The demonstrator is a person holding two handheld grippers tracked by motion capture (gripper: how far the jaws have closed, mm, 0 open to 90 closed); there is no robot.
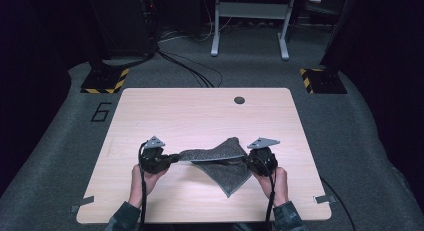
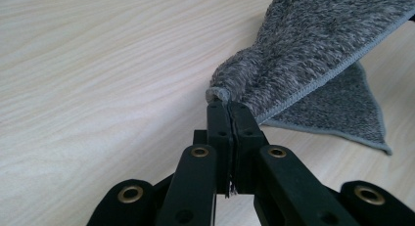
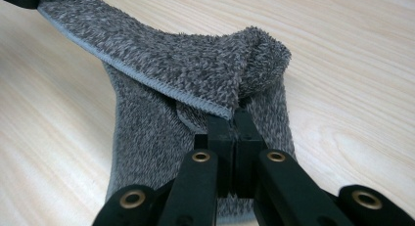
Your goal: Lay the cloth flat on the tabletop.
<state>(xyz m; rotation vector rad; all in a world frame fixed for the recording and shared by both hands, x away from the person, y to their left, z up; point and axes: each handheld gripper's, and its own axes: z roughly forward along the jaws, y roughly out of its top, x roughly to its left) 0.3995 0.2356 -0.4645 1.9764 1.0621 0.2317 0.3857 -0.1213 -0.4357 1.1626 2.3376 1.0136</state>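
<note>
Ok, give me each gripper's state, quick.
Left gripper: closed on a corner of the grey cloth.
Right gripper: closed on another corner of it.

My matt black plastic claws (image 2: 229, 108) with brass rivets, fuzzy grey terry cloth (image 2: 313, 55) with stitched hem, smooth pale wood-grain table (image 2: 98, 64).

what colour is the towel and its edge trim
The towel is mottled dark grey, with a lighter plain grey stitched trim along its edge; the right gripper view shows it best.

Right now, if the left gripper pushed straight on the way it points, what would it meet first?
The cloth. The left gripper is shut on its corner, and the stretched cloth runs straight ahead toward the right gripper, which would probably come next, though depth is hard to judge.
</note>
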